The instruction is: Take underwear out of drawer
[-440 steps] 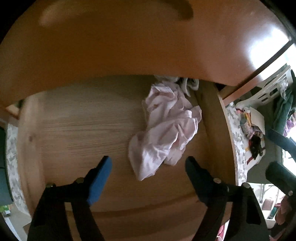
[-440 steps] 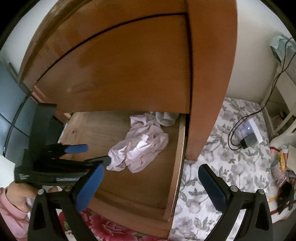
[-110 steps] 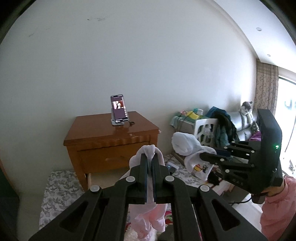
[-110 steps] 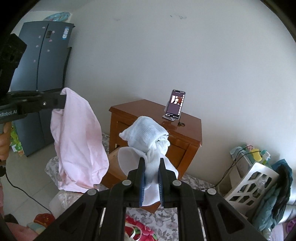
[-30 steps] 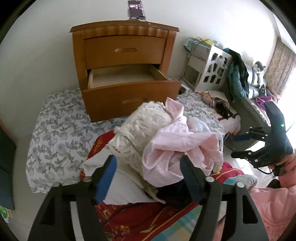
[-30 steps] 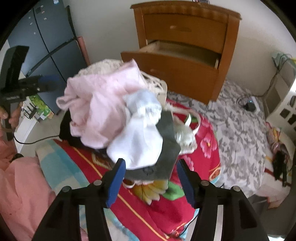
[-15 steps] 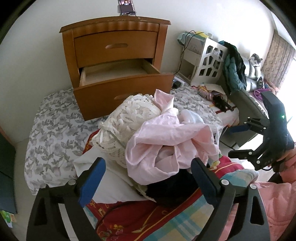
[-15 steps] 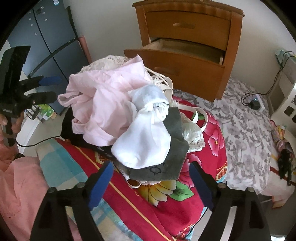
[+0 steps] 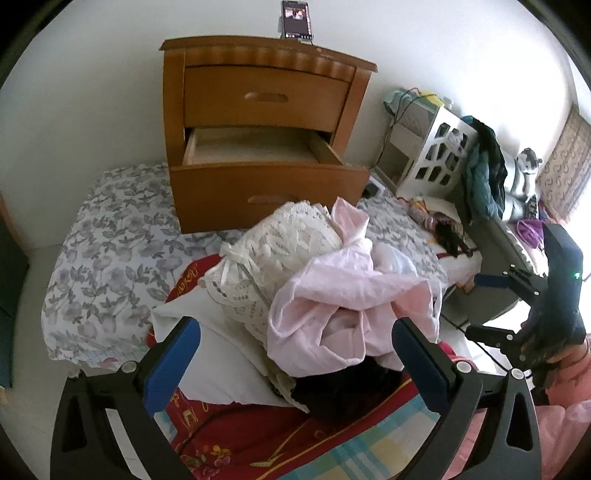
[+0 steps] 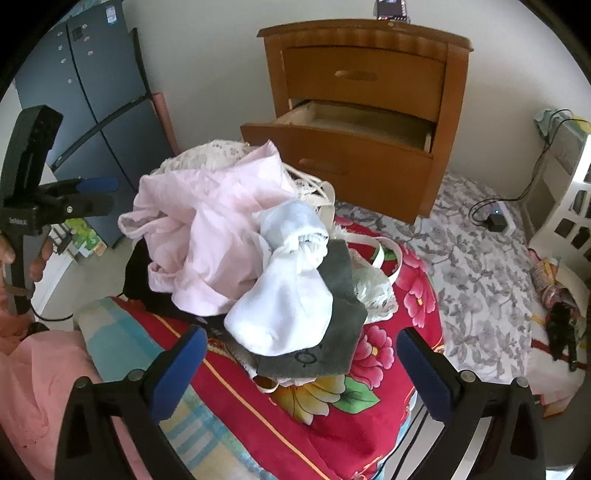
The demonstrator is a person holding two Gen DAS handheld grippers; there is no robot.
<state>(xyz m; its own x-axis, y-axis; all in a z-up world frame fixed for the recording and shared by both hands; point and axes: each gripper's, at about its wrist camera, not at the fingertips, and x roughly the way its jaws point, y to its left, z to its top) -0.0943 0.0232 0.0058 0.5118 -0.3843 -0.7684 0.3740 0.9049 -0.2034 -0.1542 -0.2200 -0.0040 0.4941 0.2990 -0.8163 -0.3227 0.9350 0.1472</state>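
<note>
The pink underwear (image 9: 347,310) lies crumpled on top of a clothes pile, with the white underwear (image 10: 288,295) beside it on a grey cloth (image 10: 332,350). My left gripper (image 9: 293,332) hovers just over the pink piece. Its jaws are opening and the blue pads stand clear of the cloth on both sides. My right gripper (image 10: 301,339) hangs over the white piece, its jaws also opening, touching nothing. The wooden nightstand's lower drawer (image 9: 266,177) stands pulled out, and the part of its inside that shows is bare.
The pile also holds a cream lace garment (image 9: 280,251) and a black one, on a red flowered blanket (image 10: 369,369). A phone (image 9: 295,14) stands on the nightstand. A white basket (image 9: 436,155) is at the right, a dark blue cabinet (image 10: 96,74) at the left.
Both grippers' jaws have spread wider over the last second. The pink and white underwear, taken from the drawer and carried here earlier, lie loose on the pile. Neither hand has shifted much.
</note>
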